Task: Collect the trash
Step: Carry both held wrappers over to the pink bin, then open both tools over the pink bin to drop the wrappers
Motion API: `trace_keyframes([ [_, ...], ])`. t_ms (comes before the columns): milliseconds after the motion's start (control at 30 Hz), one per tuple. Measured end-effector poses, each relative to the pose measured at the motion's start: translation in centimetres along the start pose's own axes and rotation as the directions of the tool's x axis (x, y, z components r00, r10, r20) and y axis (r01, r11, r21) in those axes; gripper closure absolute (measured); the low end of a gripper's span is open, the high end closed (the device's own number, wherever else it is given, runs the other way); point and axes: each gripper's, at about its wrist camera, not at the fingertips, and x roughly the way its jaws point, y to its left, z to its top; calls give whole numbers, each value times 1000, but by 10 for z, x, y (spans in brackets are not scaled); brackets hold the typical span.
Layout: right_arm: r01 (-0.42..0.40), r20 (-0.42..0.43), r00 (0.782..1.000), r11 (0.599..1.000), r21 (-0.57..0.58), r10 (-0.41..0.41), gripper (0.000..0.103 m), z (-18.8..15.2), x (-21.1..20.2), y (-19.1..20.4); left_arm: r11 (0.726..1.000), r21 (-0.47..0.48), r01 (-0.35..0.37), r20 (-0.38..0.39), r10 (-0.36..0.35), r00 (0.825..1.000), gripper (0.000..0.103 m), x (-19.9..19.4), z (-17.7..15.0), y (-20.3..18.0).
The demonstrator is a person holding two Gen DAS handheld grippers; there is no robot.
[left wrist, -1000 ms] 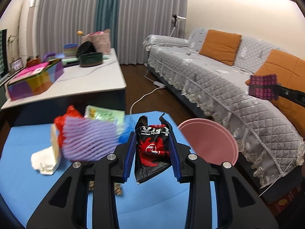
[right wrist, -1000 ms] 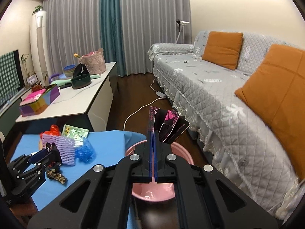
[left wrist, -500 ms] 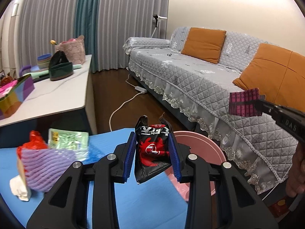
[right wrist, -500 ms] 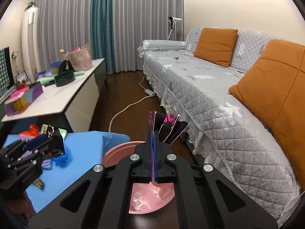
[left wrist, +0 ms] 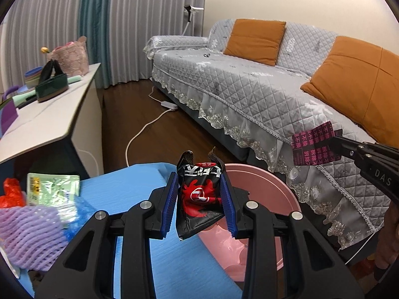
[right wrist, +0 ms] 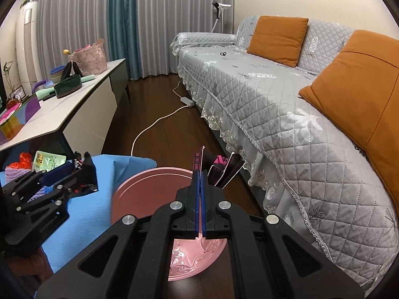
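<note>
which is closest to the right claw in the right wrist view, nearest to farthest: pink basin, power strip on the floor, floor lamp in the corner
From the right claw:
1. Pink basin: directly below and in front of it, on the floor beside the blue table.
2. Power strip: farther along the dark floor, beside the sofa skirt.
3. Floor lamp: at the far wall, beyond the sofa's end.

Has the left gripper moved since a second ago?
Yes. The left gripper, gripping the black-red wrapper, went from the blue tabletop toward the pink basin.

Black frames, blue fingers (left wrist: 170, 203), silver screws
</note>
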Motion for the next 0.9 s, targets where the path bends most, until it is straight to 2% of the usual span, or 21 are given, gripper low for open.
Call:
trace_keyframes([
  [533,41,-5,999,999,0,-41,99,3,9,-1,999,11,51,-30,-50,998,68,25,2,-8],
  [567,46,-9,999,999,4,-46,94,3,10,-2,998,8,59,-36,-59,998,65,26,3,-9],
  [600,54,-14,998,999,6,-54,89,4,10,-2,998,7,63,-41,-63,997,55,26,3,-9],
  [667,67,-11,998,998,14,-67,64,4,10,-4,998,8,55,-33,-55,998,51,24,3,-8],
  [733,86,-2,996,996,24,-86,59,5,8,-6,998,2,57,-29,-56,998,51,20,3,-5],
  [900,86,4,996,995,45,-86,59,9,3,-8,999,-6,51,-18,-51,999,51,6,3,0],
])
